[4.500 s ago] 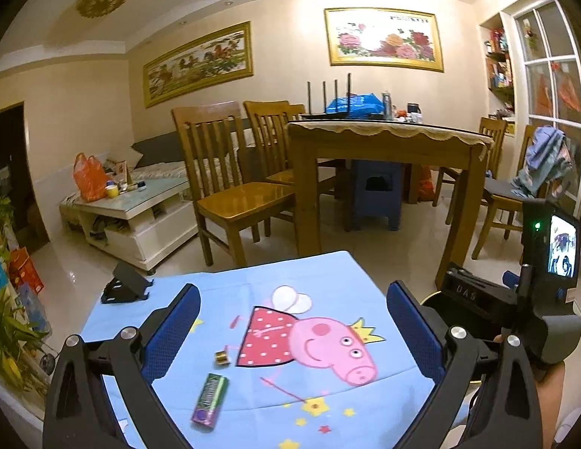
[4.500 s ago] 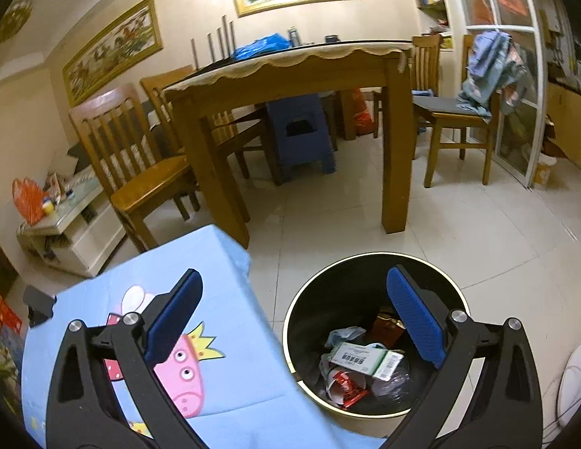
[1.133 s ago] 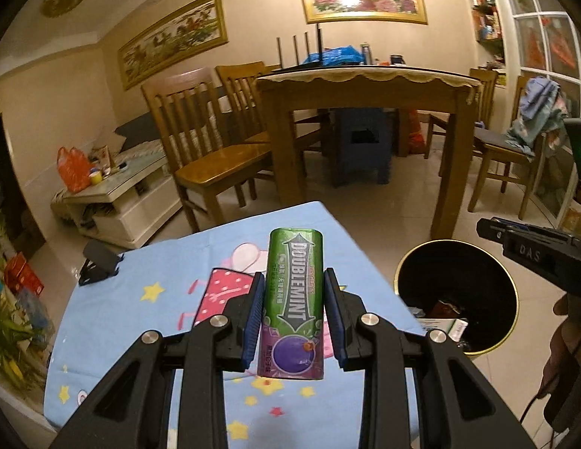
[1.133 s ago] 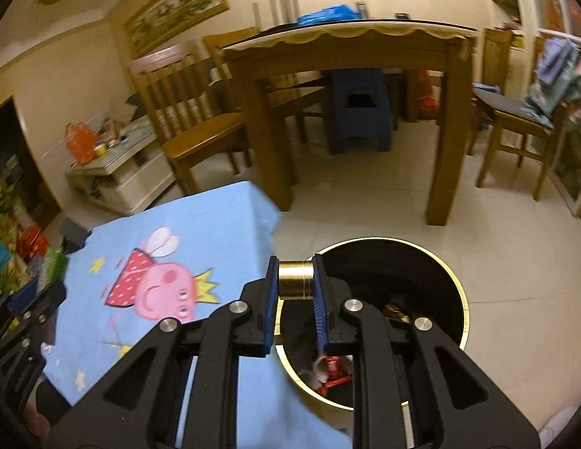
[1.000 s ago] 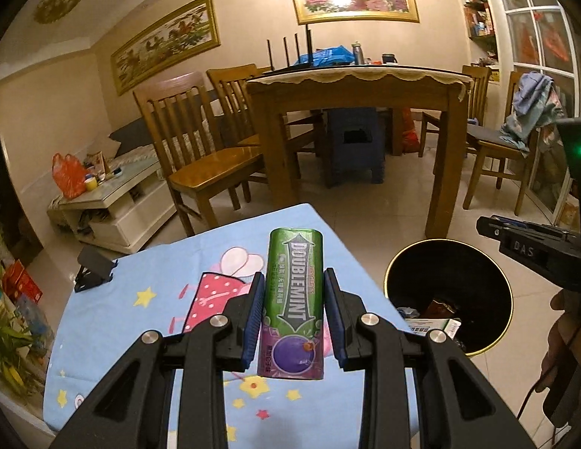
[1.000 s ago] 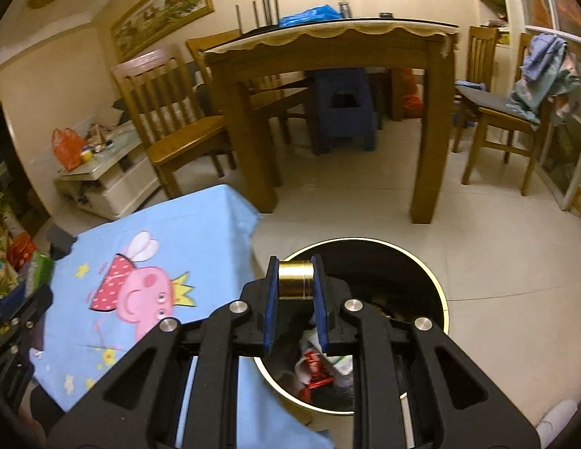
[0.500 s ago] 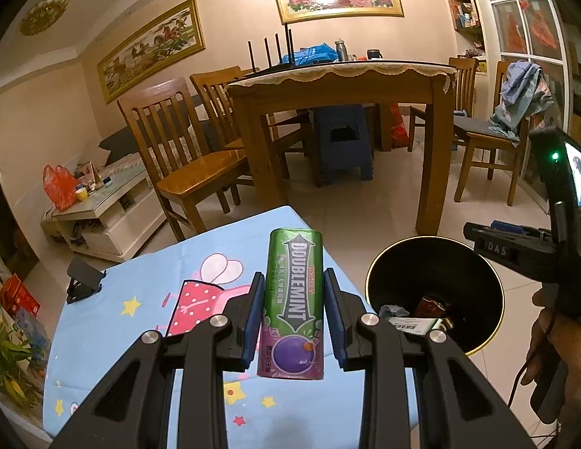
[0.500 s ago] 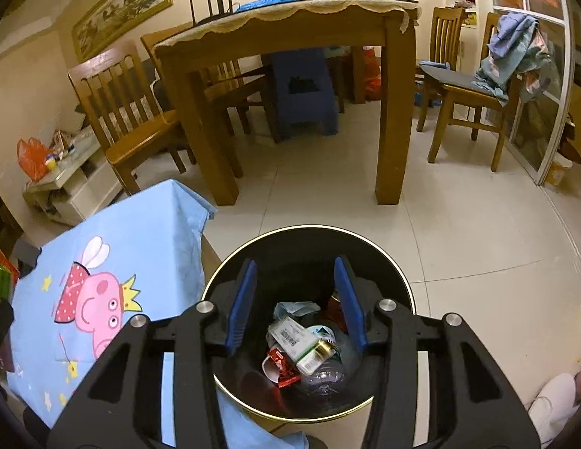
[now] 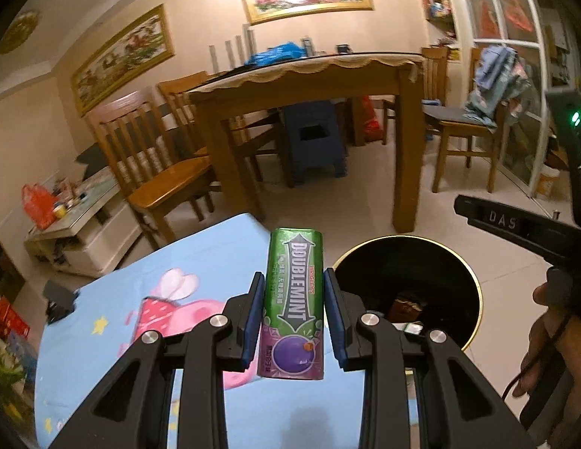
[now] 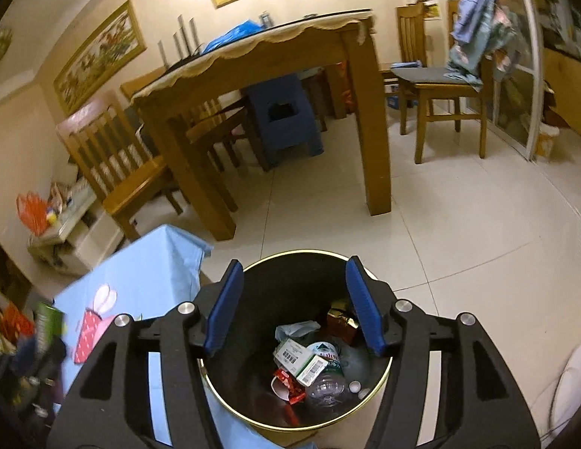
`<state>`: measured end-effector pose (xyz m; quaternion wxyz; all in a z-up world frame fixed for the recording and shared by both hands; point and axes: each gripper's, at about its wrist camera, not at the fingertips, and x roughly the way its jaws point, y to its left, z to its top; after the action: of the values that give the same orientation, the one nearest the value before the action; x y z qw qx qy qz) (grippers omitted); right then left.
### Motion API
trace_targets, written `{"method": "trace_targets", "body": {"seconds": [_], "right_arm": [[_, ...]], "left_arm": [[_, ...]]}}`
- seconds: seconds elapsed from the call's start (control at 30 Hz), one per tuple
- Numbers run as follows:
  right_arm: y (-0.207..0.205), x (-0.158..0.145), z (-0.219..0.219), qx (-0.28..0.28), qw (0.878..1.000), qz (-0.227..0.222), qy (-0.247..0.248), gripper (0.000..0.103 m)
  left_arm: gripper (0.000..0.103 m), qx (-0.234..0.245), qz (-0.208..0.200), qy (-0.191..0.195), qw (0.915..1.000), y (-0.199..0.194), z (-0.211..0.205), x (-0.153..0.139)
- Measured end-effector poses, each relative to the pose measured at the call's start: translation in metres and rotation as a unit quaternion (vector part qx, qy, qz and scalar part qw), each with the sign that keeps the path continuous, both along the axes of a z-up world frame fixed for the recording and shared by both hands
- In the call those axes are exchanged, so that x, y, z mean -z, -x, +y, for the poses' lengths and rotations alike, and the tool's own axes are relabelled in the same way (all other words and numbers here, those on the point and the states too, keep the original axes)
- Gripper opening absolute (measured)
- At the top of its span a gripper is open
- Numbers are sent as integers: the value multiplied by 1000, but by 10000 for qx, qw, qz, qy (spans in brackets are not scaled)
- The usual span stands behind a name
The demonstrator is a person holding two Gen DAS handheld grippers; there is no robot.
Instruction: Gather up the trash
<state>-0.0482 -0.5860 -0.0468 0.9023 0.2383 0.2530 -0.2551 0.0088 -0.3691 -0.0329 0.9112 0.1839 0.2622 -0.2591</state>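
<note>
The black trash bin with a gold rim stands on the floor just right of the blue-clothed table. It contains a clear plastic bottle, a barcoded white box, red wrappers and crumpled paper.

The left gripper is clamped on the Doublemint gum pack, above the table's right edge. The pack's long axis runs along the fingers, green end pointing away.

The right gripper hovers over the bin, fingers spread, holding nothing.

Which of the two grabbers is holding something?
The left gripper: its blue pads pinch the green Doublemint pack. The right gripper is open, with nothing in it, above the trash bin.
</note>
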Motion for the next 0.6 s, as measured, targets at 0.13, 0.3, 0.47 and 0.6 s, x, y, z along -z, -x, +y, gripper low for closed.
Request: {"method": "trace_targets", "body": {"seconds": [0.13, 0.3, 0.47, 0.6], "right_arm": [[17, 0, -19, 318, 9993, -148, -153, 58], [36, 5, -41, 709, 9964, -263, -379, 59], [46, 3, -50, 880, 9942, -411, -463, 62], [43, 1, -45, 825, 9952, -381, -371, 64]], "left_arm": [[30, 339, 67, -8, 9994, -5, -38, 10], [57, 679, 155, -117, 9975, -14, -76, 29], [64, 716, 44, -141, 9973, -9, -73, 36], [69, 665, -36, -80, 9977, -2, -62, 29]]}}
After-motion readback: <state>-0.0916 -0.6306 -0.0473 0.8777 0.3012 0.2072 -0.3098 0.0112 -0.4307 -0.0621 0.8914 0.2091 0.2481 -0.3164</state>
